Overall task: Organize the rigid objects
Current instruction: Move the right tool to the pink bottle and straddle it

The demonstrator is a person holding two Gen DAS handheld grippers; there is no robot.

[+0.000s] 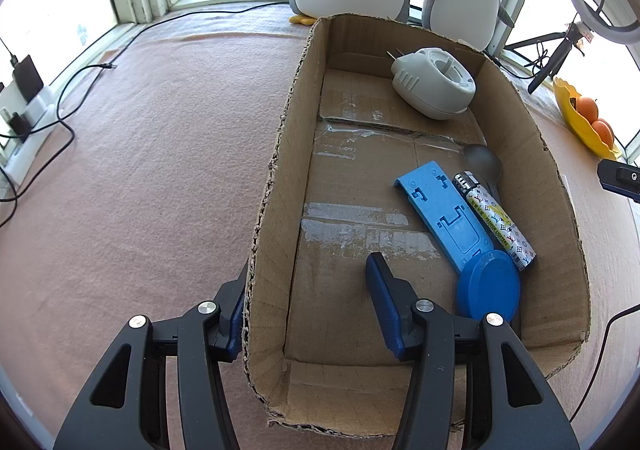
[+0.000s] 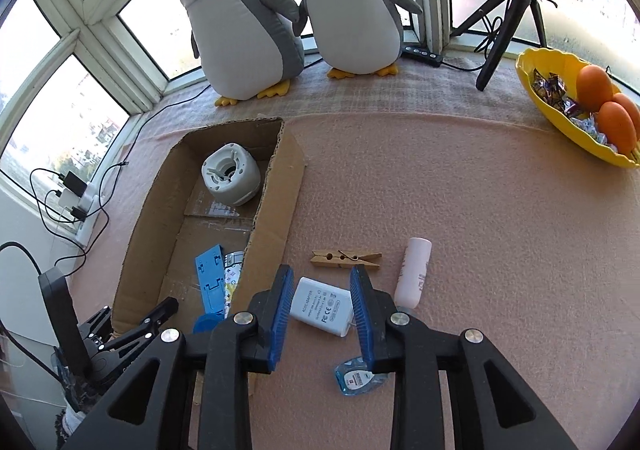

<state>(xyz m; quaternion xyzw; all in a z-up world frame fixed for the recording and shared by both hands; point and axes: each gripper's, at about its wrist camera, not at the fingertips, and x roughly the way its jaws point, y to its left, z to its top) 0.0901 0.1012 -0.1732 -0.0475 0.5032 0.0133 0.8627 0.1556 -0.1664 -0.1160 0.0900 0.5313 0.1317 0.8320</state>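
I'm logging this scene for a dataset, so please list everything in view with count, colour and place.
cardboard box: 1, brown, on pink cloth
plug-in device: 1, white, box far end
slotted plate: 1, blue, in box
lighter: 1, patterned white, in box
round lid: 1, blue, in box
power adapter: 1, white, on cloth
clothespin: 1, wooden
bottle: 1, pink
plush penguins: 2, grey-white, windowsill
bowl: 1, yellow
left gripper: open, straddling box wall
right gripper: open, around adapter

Daylight floods through the white-framed bay windows (image 2: 120, 26). 2 plush penguins (image 2: 244, 22) stand on the pink felt tabletop (image 2: 460, 210), near a black tripod (image 2: 508, 18) and yellow fruit bowl (image 2: 560, 122).
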